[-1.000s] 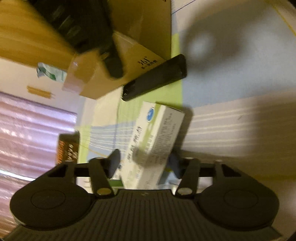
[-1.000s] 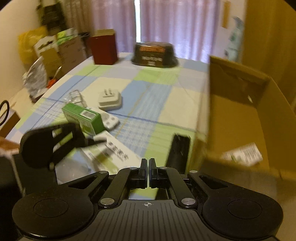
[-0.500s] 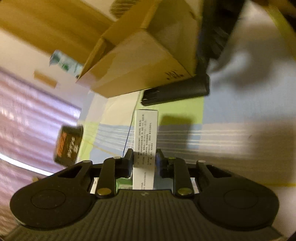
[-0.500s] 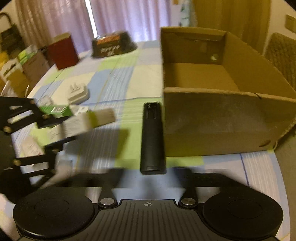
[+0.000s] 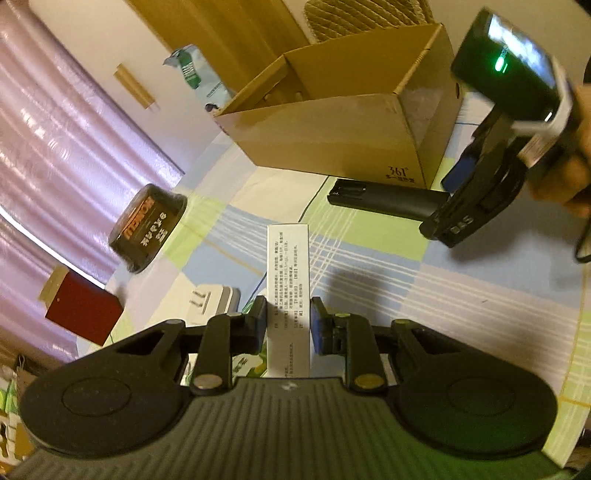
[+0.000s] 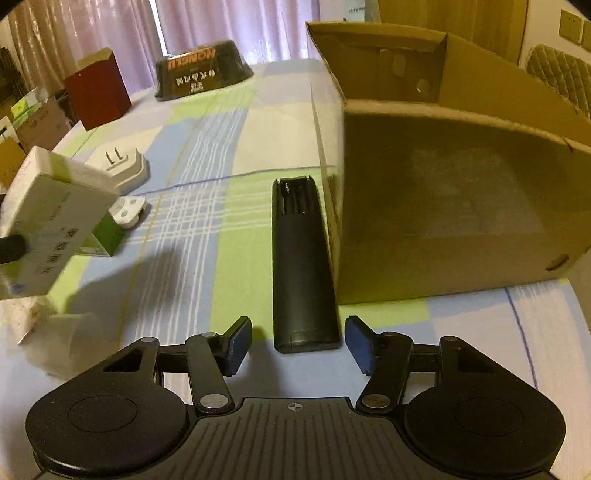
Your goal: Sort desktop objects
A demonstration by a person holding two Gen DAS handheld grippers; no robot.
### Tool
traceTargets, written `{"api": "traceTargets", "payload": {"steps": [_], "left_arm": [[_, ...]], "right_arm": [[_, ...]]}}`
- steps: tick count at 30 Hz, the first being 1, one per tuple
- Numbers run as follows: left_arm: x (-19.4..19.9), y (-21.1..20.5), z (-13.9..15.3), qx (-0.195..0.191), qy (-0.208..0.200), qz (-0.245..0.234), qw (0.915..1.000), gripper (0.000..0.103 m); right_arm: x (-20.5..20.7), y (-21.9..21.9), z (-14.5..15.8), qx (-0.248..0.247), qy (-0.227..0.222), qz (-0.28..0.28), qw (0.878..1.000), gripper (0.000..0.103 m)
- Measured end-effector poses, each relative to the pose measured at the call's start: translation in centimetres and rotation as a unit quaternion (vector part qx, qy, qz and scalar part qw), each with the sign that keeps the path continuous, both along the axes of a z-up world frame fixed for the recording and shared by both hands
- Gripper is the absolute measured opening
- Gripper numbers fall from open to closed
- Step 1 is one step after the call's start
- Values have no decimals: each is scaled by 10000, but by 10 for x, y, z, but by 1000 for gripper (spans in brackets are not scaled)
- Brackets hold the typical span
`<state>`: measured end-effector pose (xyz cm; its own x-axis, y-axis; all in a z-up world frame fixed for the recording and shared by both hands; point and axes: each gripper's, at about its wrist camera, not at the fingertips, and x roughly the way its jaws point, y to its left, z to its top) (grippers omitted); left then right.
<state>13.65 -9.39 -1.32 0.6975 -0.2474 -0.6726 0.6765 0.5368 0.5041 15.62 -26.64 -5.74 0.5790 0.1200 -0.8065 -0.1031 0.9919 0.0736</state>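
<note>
Our left gripper (image 5: 288, 325) clamps a white medicine box (image 5: 287, 291) between its blue pads, the box standing on edge with its printed face toward us and lifted clear of the checked tablecloth (image 5: 388, 280). From the right wrist camera the same box (image 6: 48, 229) hangs at nine o'clock, above a green carton (image 6: 105, 240) and a small white part (image 6: 129, 210) on the cloth.

Our right gripper (image 6: 298, 343) stands wide open, its pads flanking the near end of a black remote control (image 6: 304, 266) without touching it. The remote lies lengthwise toward twelve o'clock, its battery bay uncovered at the far end, just beside the wall of the open cardboard box (image 6: 454, 206) at two o'clock.

In the left wrist view the cardboard box (image 5: 354, 122) sits at twelve o'clock with the remote (image 5: 384, 197) along its base, and our right gripper (image 5: 480, 192) comes in from two o'clock.

Further out lie a white plug adapter (image 6: 120, 164) at ten o'clock, then a dark red box (image 6: 98, 90) and a black bowl-shaped container (image 6: 201, 70) at eleven, before the pink curtains (image 6: 229, 22).
</note>
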Motion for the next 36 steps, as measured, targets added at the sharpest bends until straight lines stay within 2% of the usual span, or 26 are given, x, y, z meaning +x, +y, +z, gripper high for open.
{"api": "traceTargets", "payload": {"steps": [1, 3, 9, 14, 17, 22, 26, 27, 28, 29, 30, 33, 36], "left_arm": [[-1, 2, 2, -24, 5, 24, 10000, 20], [-3, 7, 6, -70, 17, 73, 9999, 20], [-13, 13, 16, -246, 190, 221, 9993, 20], [-29, 21, 26, -538, 459, 386, 9968, 20], [-38, 30, 33, -692, 541, 552, 9946, 20], [-47, 48, 42, -892, 674, 916, 9895, 20], [-53, 56, 42, -952, 752, 1080, 9867, 20], [-55, 57, 42, -967, 767, 1115, 9861, 20], [-56, 58, 41, -1002, 786, 1144, 9852, 20], [-57, 59, 41, -1034, 802, 1172, 9845, 20], [-59, 59, 40, -1049, 806, 1193, 9840, 20], [-61, 61, 35, -1136, 864, 1290, 9813, 20], [-62, 64, 30, -1209, 938, 1388, 9784, 20]], "right_arm": [[1, 2, -2, -50, -28, 21, 10000, 59], [0, 5, -3, -193, -87, 65, 9998, 38], [-28, 11, 5, 36, 392, 295, 9988, 38], [-73, 18, 11, 699, 798, 485, 9932, 38], [-84, 26, 11, 827, 817, 703, 9907, 38], [-79, 37, 7, 1220, 824, 868, 9853, 38], [-75, 49, 4, 971, 745, 995, 9875, 38], [-75, 52, 4, 867, 708, 1053, 9881, 40], [-75, 55, 4, 740, 658, 1094, 9890, 47], [-76, 58, 4, 579, 590, 1127, 9902, 69], [-77, 62, 4, 400, 486, 1162, 9912, 75], [-80, 77, 0, -73, 264, 1446, 9891, 75], [-80, 91, -10, -273, 201, 1666, 9854, 74]]}}
